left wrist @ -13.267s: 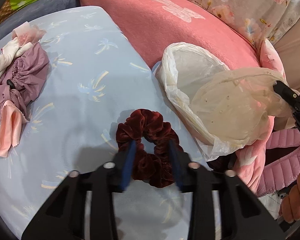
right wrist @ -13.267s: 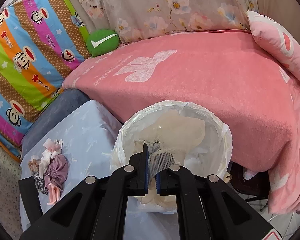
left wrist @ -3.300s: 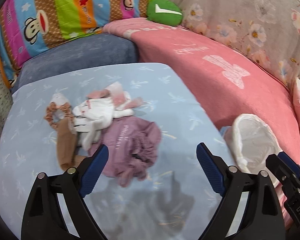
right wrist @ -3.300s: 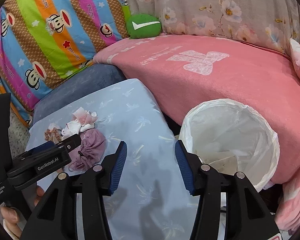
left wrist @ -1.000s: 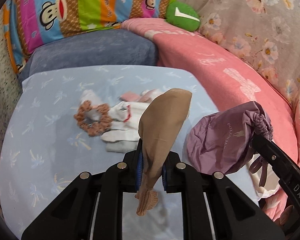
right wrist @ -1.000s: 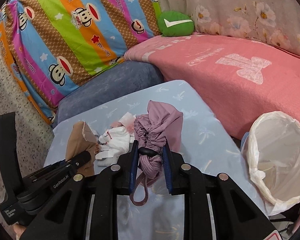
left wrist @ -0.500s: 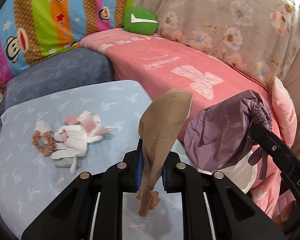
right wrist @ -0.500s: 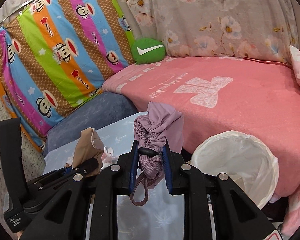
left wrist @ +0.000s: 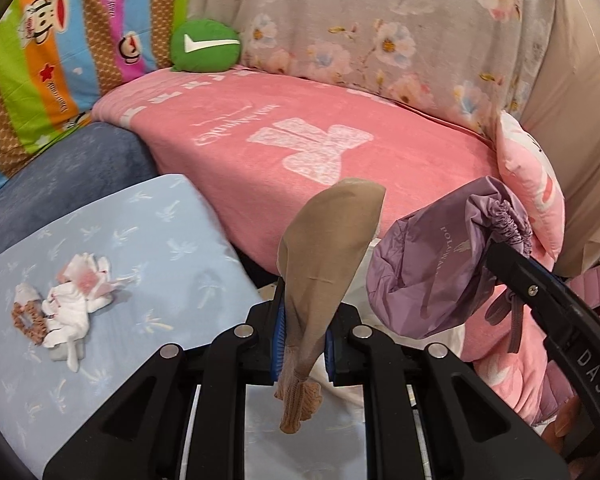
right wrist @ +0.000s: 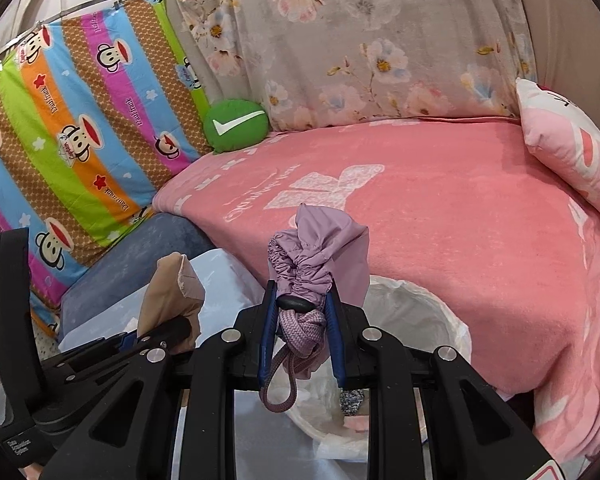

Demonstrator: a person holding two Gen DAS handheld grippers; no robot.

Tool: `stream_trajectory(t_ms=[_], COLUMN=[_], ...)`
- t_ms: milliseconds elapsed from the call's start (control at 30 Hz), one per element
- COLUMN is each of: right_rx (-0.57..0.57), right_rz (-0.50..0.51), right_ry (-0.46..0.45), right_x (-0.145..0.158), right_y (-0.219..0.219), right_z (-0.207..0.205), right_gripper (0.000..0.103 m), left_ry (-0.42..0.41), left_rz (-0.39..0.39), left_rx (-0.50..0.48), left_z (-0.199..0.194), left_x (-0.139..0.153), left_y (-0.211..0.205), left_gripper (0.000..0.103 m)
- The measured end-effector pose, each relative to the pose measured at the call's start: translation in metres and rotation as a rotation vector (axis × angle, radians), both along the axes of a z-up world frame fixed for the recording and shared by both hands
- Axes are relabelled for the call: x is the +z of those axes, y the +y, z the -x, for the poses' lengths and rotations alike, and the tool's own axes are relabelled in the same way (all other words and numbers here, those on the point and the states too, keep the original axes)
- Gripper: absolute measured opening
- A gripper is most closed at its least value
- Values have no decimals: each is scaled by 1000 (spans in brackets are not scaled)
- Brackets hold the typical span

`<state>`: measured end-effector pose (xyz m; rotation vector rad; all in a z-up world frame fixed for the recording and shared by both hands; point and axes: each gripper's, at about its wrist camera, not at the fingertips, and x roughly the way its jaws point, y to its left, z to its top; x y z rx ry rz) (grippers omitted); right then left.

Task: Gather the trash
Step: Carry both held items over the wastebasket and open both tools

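- Tan stocking
- Lilac drawstring pouch
- Pink blanket, pale print
- Green cushion, white tick, behind the blanket
- Light-blue cloth, palm motifs

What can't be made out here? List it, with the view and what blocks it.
- Trash bin, right wrist view: its inside is mostly hidden by the right gripper and purple pouch.
- Left wrist view: the bin is behind the tan stocking.
- White cloth pile: items too small to identify.
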<state>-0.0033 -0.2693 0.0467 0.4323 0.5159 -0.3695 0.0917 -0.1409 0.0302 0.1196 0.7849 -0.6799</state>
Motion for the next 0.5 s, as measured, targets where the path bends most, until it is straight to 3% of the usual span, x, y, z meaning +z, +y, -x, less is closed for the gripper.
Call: stream_trajectory(t_ms=[500], right_rx=[-67], right_rz=[-20], right_ry=[33], right_x=[-21], right_y=[-41], right_z=[13], right_gripper=[25], left_ry=[40], left_rz=[-11], left_rx=[-95], left_z=[10], left_x=[-10], left_y=[-55], left_gripper=[19])
